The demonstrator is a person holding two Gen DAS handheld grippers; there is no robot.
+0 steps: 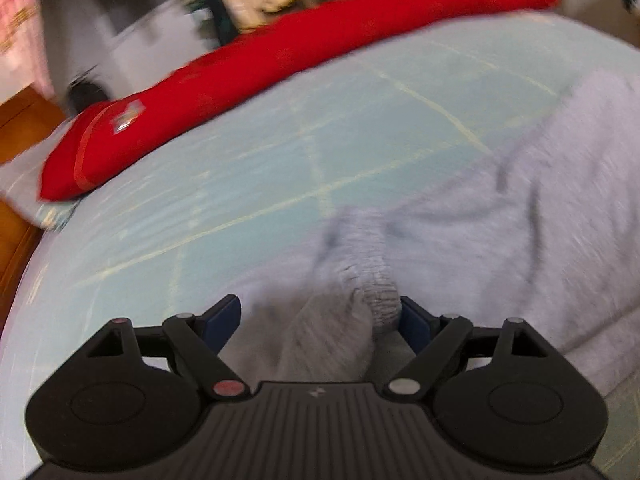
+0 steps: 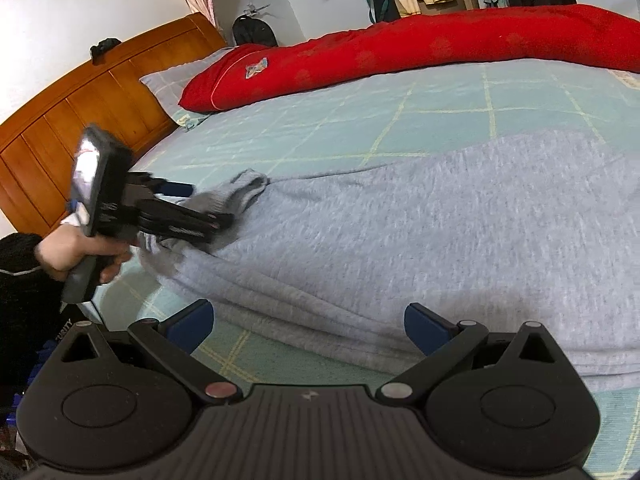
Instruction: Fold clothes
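A light grey sweatshirt [image 2: 400,220] lies spread on the bed, its layered near edge facing me. Its ribbed sleeve cuff [image 1: 372,280] is bunched up at the garment's left end. My left gripper [image 1: 320,320] straddles that cuff with jaws wide. The cuff rests against the right pad [image 1: 414,324], while the left pad stands clear of the cloth. In the right wrist view the left gripper [image 2: 206,206], held by a hand [image 2: 76,252], sits over the cuff [image 2: 244,184]. My right gripper [image 2: 308,326] is open at the sweatshirt's near edge, with nothing pressed between its pads.
The bed sheet [image 2: 320,128] is pale blue-green with a yellow grid. A long red quilt [image 2: 400,52] lies along the far side, over a pillow [image 2: 172,80]. A wooden headboard [image 2: 80,112] stands at the left. Clothes hang behind the bed.
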